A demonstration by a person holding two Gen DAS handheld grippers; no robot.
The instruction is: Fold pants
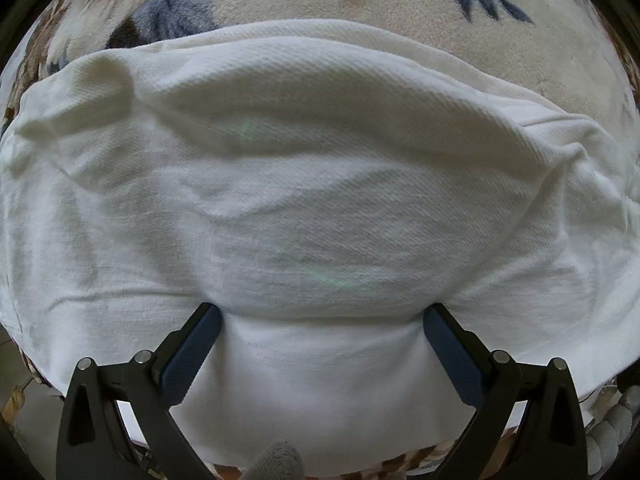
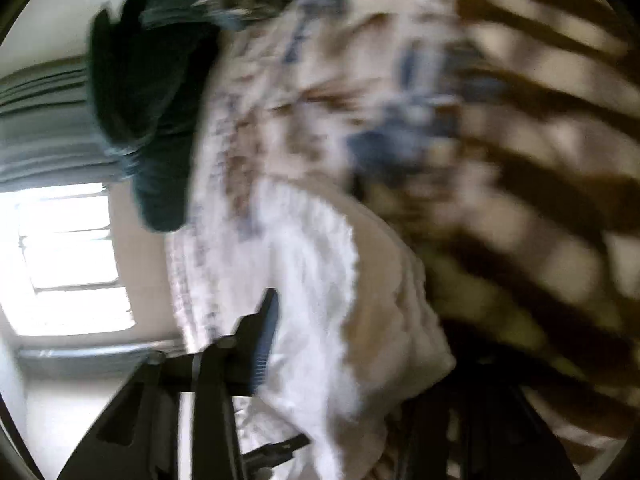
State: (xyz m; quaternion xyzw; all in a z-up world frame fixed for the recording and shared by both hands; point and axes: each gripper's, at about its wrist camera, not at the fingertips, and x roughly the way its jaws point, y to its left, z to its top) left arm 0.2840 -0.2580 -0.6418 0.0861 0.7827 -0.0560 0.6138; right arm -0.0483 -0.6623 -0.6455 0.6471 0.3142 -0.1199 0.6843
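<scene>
Lying across a blanket [image 1: 400, 12], white pants [image 1: 304, 184] fill most of the left wrist view: twill weave, folded into a broad layered slab, soft creases running sideways, a rounded lump at the upper left corner.

Far edge: a smooth curved fold, with bare blanket beyond it. Blanket is cream plush with blue-grey leaves and brown flowers.

Near edge: hangs toward the camera, with a strip of blanket showing below it.

Left gripper [image 1: 320, 356]: fingers [image 1: 192, 356] spread wide, blue pads facing inward, tips pressing into the cloth at a crosswise crease; fabric bulges between them, not pinched.

Right wrist view: heavily blurred. Pants [image 2: 316, 280] appear as a white bunched mass running up from the lower centre, with a ragged-looking edge on the right side. Blanket [image 2: 520, 128] shows brown stripes and blue patches around it. A dark cloth [image 2: 152, 100] lies at the blanket's upper left border.

Right gripper [image 2: 340, 356]: one finger [image 2: 264, 344] visible against the cloth's left side; the other is hidden behind fabric, so the grip state cannot be told, though cloth possibly sits between them.

Left of the blanket: a bright window [image 2: 72, 260] and a wall.
</scene>
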